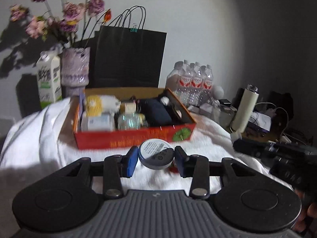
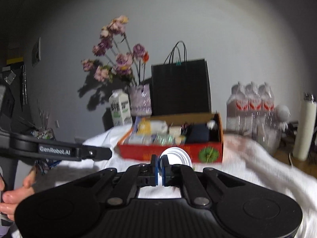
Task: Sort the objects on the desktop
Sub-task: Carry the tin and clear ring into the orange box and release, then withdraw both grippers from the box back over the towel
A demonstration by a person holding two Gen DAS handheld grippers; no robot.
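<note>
My left gripper (image 1: 155, 158) is shut on a round dark tin (image 1: 156, 154) with a white barcode label, held above the white cloth just in front of the red cardboard box (image 1: 134, 136). The box holds several items: a yellow and white pack, a white jar, a clear bottle, a dark pouch. My right gripper (image 2: 160, 167) is shut on the edge of a thin white round lid (image 2: 176, 156), held in front of the same red box (image 2: 172, 152). The left gripper's arm (image 2: 59, 150) shows at the left of the right wrist view.
A black paper bag (image 1: 129, 57), a flower vase (image 1: 75, 69) and a milk carton (image 1: 49, 77) stand behind the box. A pack of water bottles (image 1: 192, 79), a white thermos (image 1: 245, 109) and cables lie to the right. A white cloth (image 1: 35, 134) covers the table.
</note>
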